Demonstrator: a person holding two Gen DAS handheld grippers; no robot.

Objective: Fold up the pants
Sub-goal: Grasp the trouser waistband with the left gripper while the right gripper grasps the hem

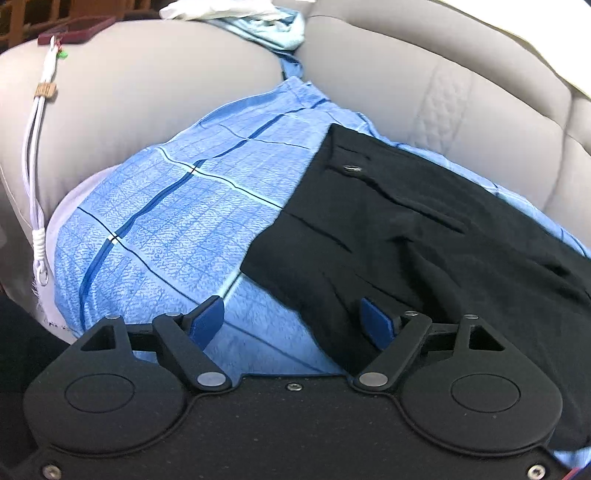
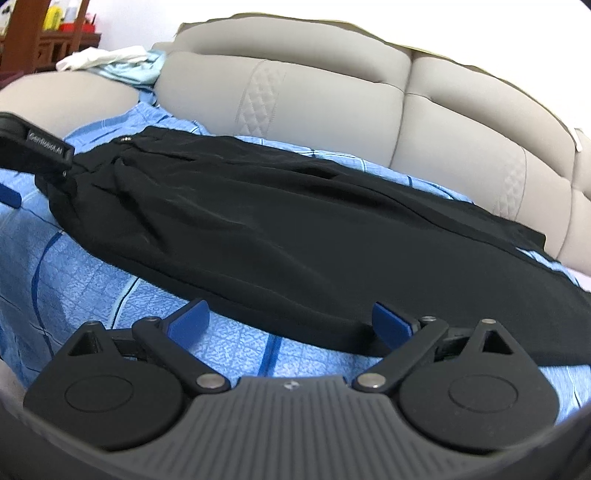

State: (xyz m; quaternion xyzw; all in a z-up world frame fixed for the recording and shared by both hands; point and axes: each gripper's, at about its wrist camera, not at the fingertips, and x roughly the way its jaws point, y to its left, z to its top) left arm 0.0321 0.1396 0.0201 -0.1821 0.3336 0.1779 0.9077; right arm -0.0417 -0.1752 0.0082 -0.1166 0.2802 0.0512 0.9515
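Black pants point(image 2: 280, 229) on sofa point(image 2: 461, 110) — grippers point(image 1: 293, 321) agape

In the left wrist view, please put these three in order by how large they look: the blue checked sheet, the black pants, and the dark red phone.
1. Blue checked cotton sheet, largest.
2. Black fabric pants, close behind; being nearer the camera may inflate them.
3. Dark red flat phone, smallest, though it lies far away.
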